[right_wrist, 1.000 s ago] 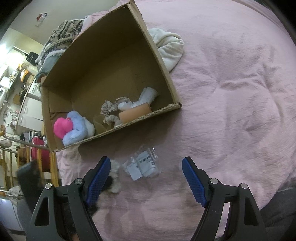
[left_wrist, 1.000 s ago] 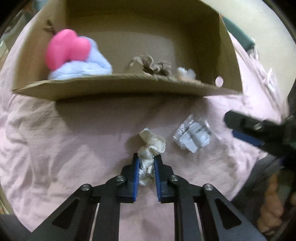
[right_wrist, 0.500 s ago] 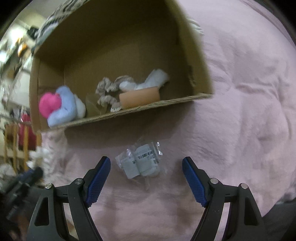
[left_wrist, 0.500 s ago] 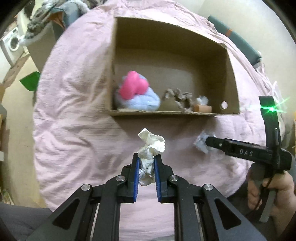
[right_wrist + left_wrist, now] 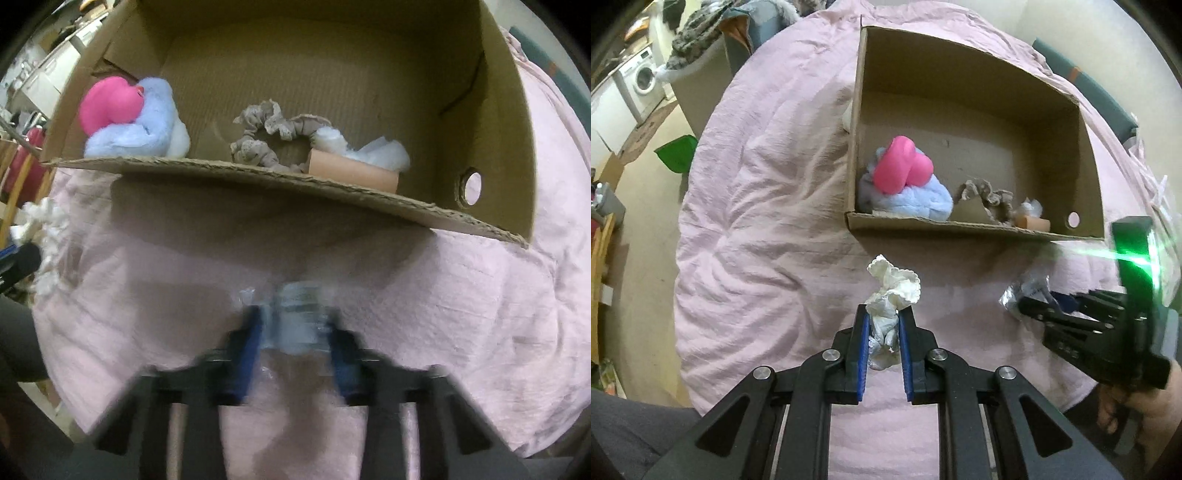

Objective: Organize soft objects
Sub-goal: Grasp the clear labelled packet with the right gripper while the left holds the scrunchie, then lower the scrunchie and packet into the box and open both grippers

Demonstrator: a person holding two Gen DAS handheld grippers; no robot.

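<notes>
Two grippers in play. Left gripper is clamped on a white ruffled scrunchie: blue pads pinch its lower, crumpled half, while the scalloped upper frill sticks out past the fingertips, held up off the pink bedspread in front of the cardboard box. Fabric looks soft, off-white, tightly bunched between the pads. Right gripper is motion-blurred; its blue pads sit either side of a clear plastic packet with white contents and a printed label, lying on the bedspread just in front of the box's near wall. Pads look close to the packet, but blur hides contact, so cannot tell whether it's gripping or just straddling. From the left view the right gripper's fingertips reach the packet's crinkled edge, and a green light flares on its body. Box lies open toward the cameras, on the bedspread. Inside, left end: pink heart-shaped plush on top of a fluffy light-blue plush, touching. Middle: grey-beige scrunchie, gathered and frilly, partly behind the near wall. Right of it: peach cylinder against the near wall with a wad of white translucent material just behind it. Round hole in the right wall.
</notes>
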